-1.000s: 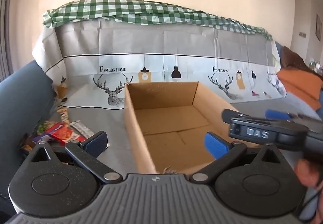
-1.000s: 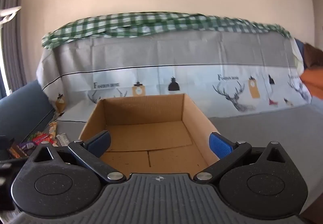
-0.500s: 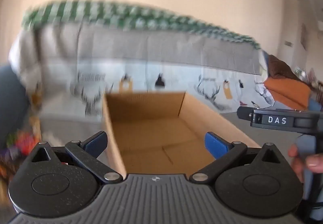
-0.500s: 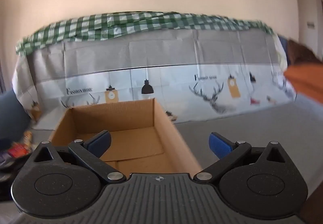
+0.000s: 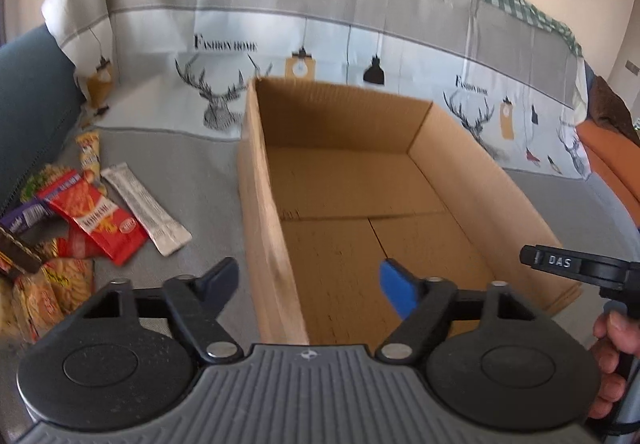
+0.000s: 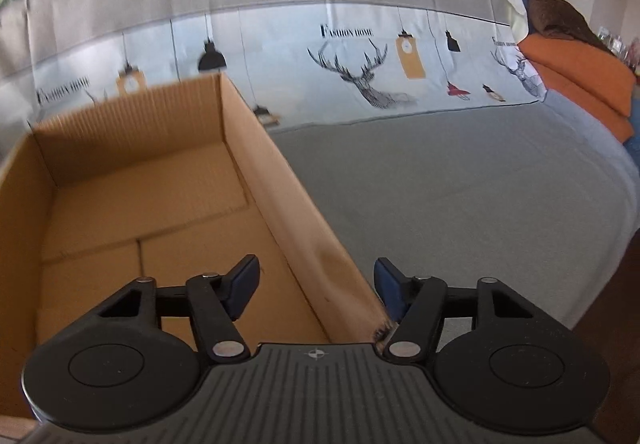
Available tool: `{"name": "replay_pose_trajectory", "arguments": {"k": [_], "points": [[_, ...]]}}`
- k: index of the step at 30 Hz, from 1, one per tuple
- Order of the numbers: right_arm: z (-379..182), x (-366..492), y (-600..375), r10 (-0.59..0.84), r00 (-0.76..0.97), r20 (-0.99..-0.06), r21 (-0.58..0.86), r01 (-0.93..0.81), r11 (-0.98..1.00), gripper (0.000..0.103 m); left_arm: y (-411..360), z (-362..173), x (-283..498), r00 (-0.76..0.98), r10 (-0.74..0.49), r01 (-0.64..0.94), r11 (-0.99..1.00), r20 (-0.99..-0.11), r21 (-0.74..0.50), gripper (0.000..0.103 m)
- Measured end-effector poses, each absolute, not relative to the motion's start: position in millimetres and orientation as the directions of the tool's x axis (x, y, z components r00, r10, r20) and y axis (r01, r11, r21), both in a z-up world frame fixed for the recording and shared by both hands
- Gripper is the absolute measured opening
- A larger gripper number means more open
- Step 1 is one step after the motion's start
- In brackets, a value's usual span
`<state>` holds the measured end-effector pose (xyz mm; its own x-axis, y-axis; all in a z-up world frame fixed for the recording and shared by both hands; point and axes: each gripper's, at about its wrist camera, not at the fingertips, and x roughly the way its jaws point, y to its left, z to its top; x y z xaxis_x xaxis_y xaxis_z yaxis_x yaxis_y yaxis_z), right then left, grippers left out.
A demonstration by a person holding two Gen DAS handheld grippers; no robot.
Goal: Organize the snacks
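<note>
Cardboard box (image 5: 360,204) walls are sitting between both closing grippers: left gripper (image 5: 308,280) straddling the left wall, right gripper (image 6: 316,284) the right; pads not yet pressing.

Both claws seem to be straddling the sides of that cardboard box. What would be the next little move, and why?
Probably finish closing both. The left gripper has the cardboard box's left wall between its closing jaws, and the right gripper likewise has the right wall. Neither pair of pads clearly presses yet. Pinching both walls would let the box be shifted, perhaps toward the snack packets lying beside it.
</note>
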<state>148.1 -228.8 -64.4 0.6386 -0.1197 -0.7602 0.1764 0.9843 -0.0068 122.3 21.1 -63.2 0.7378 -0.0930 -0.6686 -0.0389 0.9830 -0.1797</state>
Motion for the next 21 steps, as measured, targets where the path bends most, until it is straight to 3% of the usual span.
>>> {"name": "replay_pose_trajectory", "arguments": {"k": [5,11,21], "points": [[-62.5,151.9,-230.2,-0.146,0.616,-0.774,-0.045,0.176,0.983,0.054,17.6,-70.4,120.0,0.712,-0.114,-0.017,0.984,-0.693,-0.179,0.053],[-62.8,142.1,-238.8,-0.113,0.628,-0.77,-0.01,0.166,0.986,0.041,22.4,-64.0,115.4,0.711,-0.114,-0.014,0.984,-0.694,-0.175,0.053],[-61.2,133.4,-231.1,-0.05,0.639,-0.767,0.013,0.094,0.995,0.041,23.7,-52.3,101.9,0.706,-0.107,0.022,0.991,-0.7,-0.129,0.053]]}}
